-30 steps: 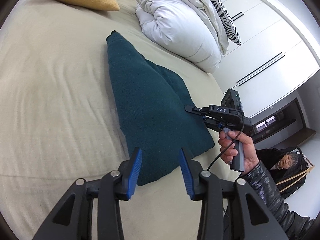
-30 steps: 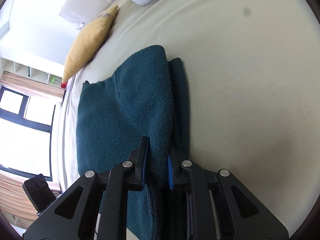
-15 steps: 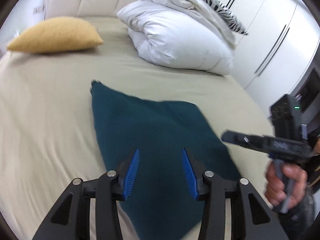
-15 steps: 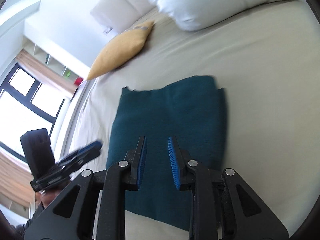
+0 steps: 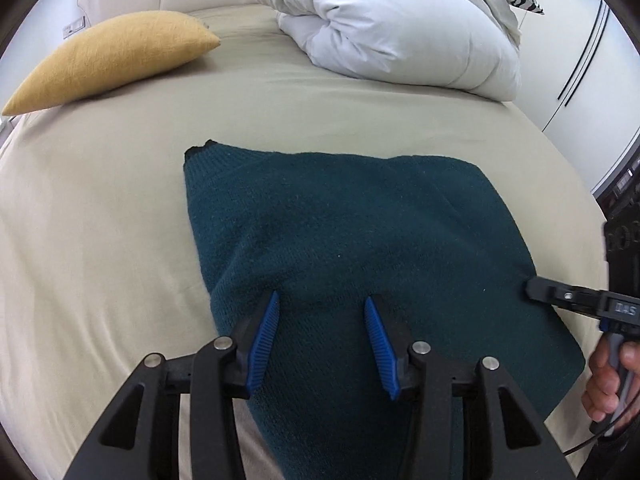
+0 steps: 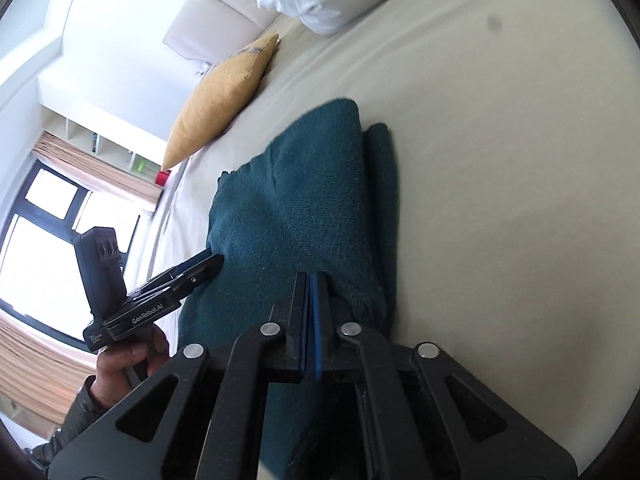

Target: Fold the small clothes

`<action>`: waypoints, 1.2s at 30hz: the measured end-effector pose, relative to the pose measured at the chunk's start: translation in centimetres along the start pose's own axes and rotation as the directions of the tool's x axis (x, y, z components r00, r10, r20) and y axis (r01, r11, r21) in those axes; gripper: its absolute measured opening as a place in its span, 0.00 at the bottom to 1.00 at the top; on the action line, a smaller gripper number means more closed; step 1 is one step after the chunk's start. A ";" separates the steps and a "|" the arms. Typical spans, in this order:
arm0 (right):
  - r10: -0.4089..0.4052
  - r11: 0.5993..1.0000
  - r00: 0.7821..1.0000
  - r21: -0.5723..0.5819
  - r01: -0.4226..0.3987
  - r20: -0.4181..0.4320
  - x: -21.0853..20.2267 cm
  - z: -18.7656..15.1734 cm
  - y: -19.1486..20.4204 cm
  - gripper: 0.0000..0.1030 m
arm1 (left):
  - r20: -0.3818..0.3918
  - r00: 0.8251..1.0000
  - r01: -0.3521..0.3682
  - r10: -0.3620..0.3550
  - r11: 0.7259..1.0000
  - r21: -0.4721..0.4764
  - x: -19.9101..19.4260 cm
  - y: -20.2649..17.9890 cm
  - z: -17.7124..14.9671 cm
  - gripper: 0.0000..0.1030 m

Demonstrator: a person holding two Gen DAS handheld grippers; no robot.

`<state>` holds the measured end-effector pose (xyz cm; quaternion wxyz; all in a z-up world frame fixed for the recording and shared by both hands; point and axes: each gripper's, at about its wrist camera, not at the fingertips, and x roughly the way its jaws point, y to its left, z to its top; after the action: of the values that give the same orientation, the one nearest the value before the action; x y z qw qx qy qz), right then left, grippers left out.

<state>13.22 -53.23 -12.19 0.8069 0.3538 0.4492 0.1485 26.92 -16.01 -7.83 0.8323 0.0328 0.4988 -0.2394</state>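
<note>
Black left gripper point(image 5: 320, 312), ribbed blue fingers point(image 5: 262, 344), silver screws behind; right gripper point(image 6: 310, 280) alike, "GenRobot.AI" print, dark sleeve point(image 6: 76, 416).

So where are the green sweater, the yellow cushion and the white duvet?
green sweater point(image 5: 340, 220): left wrist view, middle of its top layer.
yellow cushion point(image 5: 108, 60): left wrist view, its middle.
white duvet point(image 5: 400, 28): left wrist view, its bulging front.

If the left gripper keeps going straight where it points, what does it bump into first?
Most likely the teal sweater: the left gripper points down at it, jaws open, with nothing in between.
</note>
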 end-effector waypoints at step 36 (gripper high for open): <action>-0.047 0.998 0.998 -0.049 0.049 0.047 2.0 2.7 2.8 0.28 | 0.036 0.999 -0.036 0.036 0.999 0.006 -1.7 -0.3 -1.5 0.51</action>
<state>16.77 -51.36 -10.55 0.8288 0.3258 0.4354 0.1320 24.93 -15.24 -7.07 0.8452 0.0403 0.4825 -0.2263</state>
